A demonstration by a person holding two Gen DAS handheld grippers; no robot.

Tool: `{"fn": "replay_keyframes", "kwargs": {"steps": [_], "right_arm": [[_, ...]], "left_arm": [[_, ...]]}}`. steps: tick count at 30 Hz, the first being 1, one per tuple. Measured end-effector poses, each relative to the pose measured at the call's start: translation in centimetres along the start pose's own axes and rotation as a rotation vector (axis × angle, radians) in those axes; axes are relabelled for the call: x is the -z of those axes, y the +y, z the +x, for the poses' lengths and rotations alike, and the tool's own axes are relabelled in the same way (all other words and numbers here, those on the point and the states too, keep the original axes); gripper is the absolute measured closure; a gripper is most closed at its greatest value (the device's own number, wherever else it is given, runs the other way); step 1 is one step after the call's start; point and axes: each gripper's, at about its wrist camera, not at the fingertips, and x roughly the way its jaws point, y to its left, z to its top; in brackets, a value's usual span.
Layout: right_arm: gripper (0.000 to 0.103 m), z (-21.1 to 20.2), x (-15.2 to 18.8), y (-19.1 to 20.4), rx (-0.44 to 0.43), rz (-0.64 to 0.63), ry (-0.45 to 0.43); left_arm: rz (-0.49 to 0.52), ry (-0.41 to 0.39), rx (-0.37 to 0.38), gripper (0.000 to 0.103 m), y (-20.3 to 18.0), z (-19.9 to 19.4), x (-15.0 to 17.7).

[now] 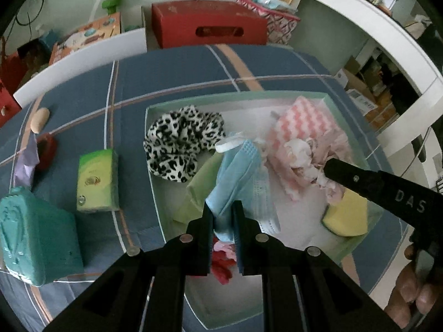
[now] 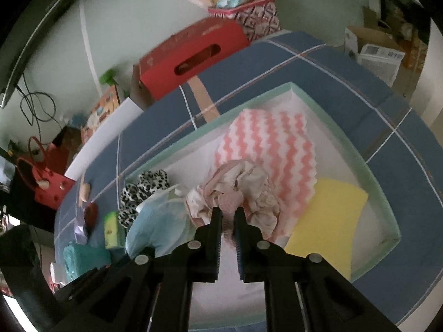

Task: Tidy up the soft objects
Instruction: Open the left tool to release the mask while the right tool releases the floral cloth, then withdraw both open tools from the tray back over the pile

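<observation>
Holding the soft items, a shallow mint-rimmed tray (image 1: 149, 149) with a white floor sits on a blue plaid bed (image 1: 177, 72). Contents: a leopard-print scrunchie (image 1: 180, 141) in the tray's far-left corner; a pink-and-white zigzag cloth (image 2: 265, 144) toward the far-right corner; a pale pink ruffled fabric piece (image 2: 249, 191) lying on the cloth's near edge; a yellow sponge (image 2: 329, 215) by the right wall; a light green cloth (image 1: 196, 193) near the left wall; a blue face mask (image 1: 238, 177) at the middle; a red-and-pink item (image 1: 221, 265) by the near wall, mostly hidden.

The left gripper (image 1: 223, 218) has its jaws clenched on the blue face mask, over the tray's middle. The right gripper (image 2: 227, 221) has its jaws nearly together on the pale pink ruffled fabric piece, whose folds sit between the tips.

Outside the tray, on the bed near its left edge: a green-and-yellow packet (image 1: 97, 179), a teal pack (image 1: 36, 235), a lilac wrapper (image 1: 26, 163). A red tissue box (image 1: 207, 23) stands beyond the bed's far edge.
</observation>
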Motion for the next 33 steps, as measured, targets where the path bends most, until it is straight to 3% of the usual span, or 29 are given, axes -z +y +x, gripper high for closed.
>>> {"fn": "replay_keyframes", "kwargs": {"steps": [11,15,18,20,22,27,29,33], "right_arm": [[0.091,2.4,0.3,-0.1,0.022,-0.011,0.064],[0.091,2.1,0.1,0.6,0.041,-0.032,0.053],[0.09,1.5,0.0,1.0,0.058,-0.044,0.043],[0.073,0.9,0.0,1.3,0.069,-0.057,0.029],[0.064,0.4,-0.1,1.5,0.075,-0.067,0.014],[0.058,-1.3,-0.3,1.9,0.091,-0.082,-0.027],[0.043,-1.7,-0.3,1.9,0.1,-0.084,-0.039],[0.033,-2.0,-0.4,2.0,0.121,-0.088,-0.047]], "left_arm": [[-0.035,0.048,0.006,0.085,0.5,1.9,0.1],[-0.038,0.037,0.006,0.063,0.3,1.0,0.0],[-0.036,0.021,0.015,0.057,0.3,-0.1,-0.1],[-0.036,0.007,0.016,0.053,0.3,-0.9,-0.1],[-0.046,-0.008,0.018,0.05,0.7,-1.8,-0.2],[-0.105,-0.039,-0.001,0.043,2.3,-3.4,-0.5],[-0.121,-0.05,-0.009,0.042,3.1,-3.8,-0.6],[-0.154,-0.072,-0.041,0.026,4.5,-4.5,-0.6]]}}
